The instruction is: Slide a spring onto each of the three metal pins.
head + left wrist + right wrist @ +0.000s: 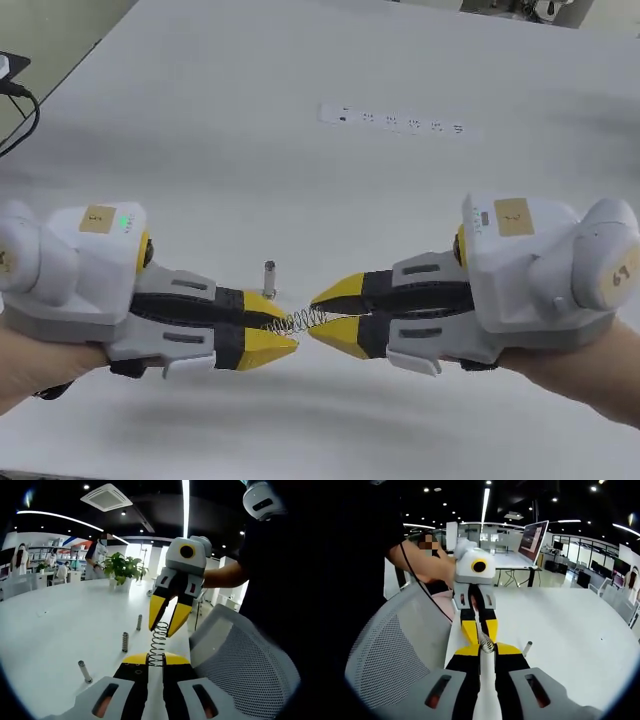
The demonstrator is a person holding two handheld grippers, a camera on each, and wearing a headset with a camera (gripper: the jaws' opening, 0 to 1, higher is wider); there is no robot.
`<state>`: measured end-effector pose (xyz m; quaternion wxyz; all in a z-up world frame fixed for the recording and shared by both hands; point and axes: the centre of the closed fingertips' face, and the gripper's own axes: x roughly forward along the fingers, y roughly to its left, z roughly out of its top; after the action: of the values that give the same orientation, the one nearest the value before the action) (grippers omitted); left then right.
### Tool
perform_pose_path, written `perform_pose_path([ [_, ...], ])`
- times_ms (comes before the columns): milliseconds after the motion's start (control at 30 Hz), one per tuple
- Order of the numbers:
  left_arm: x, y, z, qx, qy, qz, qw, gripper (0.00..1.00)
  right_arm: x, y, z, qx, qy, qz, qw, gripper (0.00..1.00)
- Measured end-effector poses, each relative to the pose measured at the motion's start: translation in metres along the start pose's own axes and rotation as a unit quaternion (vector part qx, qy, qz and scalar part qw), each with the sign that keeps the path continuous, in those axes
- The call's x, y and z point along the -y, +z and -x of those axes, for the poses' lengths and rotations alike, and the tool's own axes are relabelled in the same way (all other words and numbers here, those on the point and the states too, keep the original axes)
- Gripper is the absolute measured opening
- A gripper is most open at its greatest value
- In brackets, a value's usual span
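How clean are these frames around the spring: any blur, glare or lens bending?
Head view: soft even light, faint shadows on the table, the spring slightly smeared, the far power strip soft. Left gripper view: fisheye bends the ceiling light strip into an arc; spring coils crisp. Right gripper view: table bright against a dark room, spring close and a little soft.

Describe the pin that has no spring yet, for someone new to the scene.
Left gripper view: on the white table, a row of three pins runs away from the left gripper. The bare pin is nearest, smooth metal; the middle pin and far pin look coil-wrapped.
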<state>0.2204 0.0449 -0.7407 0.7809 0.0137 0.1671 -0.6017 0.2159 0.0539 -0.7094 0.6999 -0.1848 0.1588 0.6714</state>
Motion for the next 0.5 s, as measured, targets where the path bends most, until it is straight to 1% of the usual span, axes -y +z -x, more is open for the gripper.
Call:
perform_pose_path([
  [67,0.000,-0.002,-0.003,-0.007,0.002,-0.007,0.9999,0.02,-0.002,0.008,-0.001,0.006,0.003,0.002,1.0000,0.07],
  [100,0.001,-0.003,-0.004,-0.009,0.001,-0.008,0.9999,0.02,-0.003,0.009,-0.001,0.005,0.003,0.005,1.0000,0.07],
  [133,-0.001,-0.004,-0.005,-0.015,0.004,-0.014,0.9998,0.02,-0.003,0.009,-0.001,-0.003,0.002,0.017,0.9999,0.07],
  [167,0.000,-0.004,-0.006,-0.015,0.003,-0.013,0.9998,0.02,-0.004,0.010,-0.001,0.000,0.002,0.014,0.9999,0.07],
  [200,0.000,-0.004,-0.007,-0.014,0.001,-0.014,0.9998,0.02,-0.004,0.016,-0.002,0.014,0.004,0.005,0.9999,0.07],
  [267,0.002,-0.002,-0.010,-0.014,-0.002,-0.017,0.9998,0.02,-0.004,0.020,-0.003,0.015,0.006,0.009,0.9998,0.07],
  [333,0.001,-0.002,-0.011,-0.016,-0.001,-0.020,0.9997,0.02,-0.005,0.021,-0.005,0.014,0.007,0.019,0.9997,0.07],
  [433,0.002,-0.003,-0.013,-0.019,-0.002,-0.026,0.9995,0.02,-0.005,0.019,-0.008,0.013,0.008,0.023,0.9996,0.07],
  [500,0.001,-0.002,-0.013,-0.017,-0.001,-0.028,0.9995,0.02,-0.004,0.020,-0.007,0.020,0.005,0.020,0.9996,0.07],
])
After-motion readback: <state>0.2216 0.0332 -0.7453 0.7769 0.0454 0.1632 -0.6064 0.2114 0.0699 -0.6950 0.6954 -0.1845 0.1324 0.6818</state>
